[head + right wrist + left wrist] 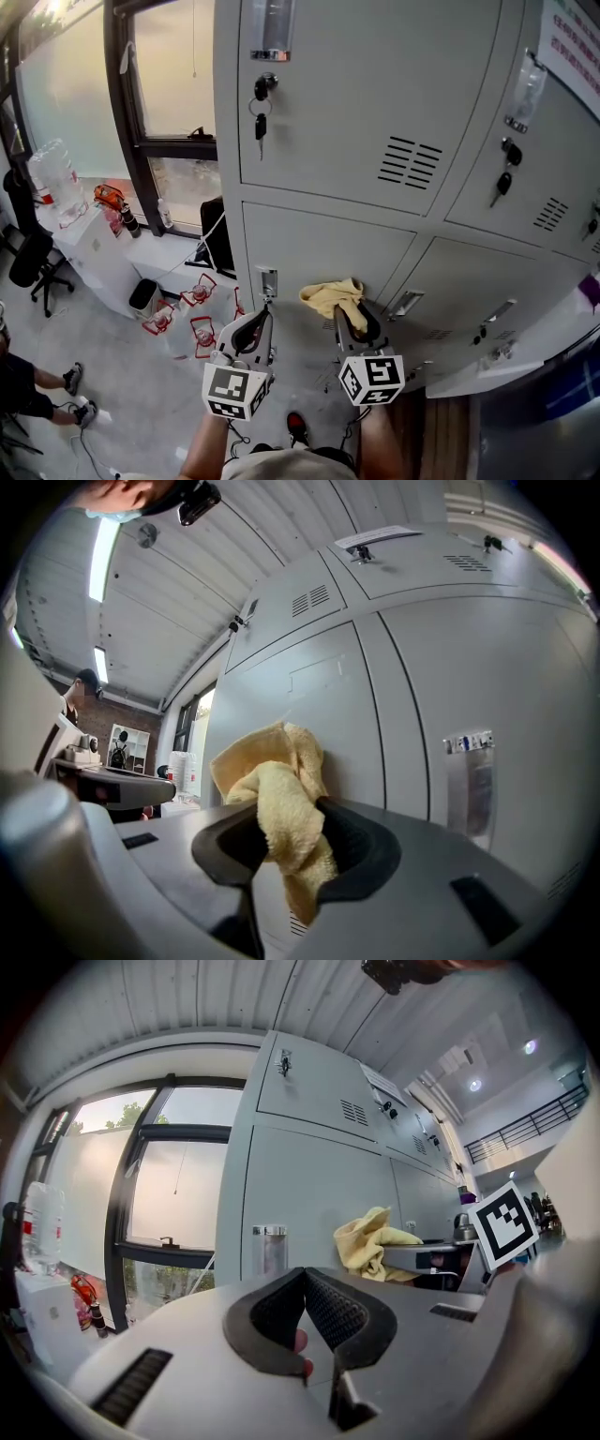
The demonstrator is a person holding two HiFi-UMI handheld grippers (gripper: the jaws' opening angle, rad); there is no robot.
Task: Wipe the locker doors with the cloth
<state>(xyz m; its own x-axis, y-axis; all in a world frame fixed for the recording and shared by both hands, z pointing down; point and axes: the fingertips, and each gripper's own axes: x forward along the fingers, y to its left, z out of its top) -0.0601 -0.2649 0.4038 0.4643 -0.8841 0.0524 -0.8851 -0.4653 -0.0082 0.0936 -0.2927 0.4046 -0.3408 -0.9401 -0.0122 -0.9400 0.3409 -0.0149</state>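
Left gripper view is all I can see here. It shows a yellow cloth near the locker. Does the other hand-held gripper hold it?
Observer: Yes. In the right gripper view, the right hand-held gripper has its jaws shut on the yellow cloth.
Operator: At which door is the cloth?
Observer: The head view puts it at a lower locker door, about level with that door's label holder.
Operator: Is there something to avoid higher up?
Observer: A key hangs from the lock of the upper door, up and to the left of the cloth.
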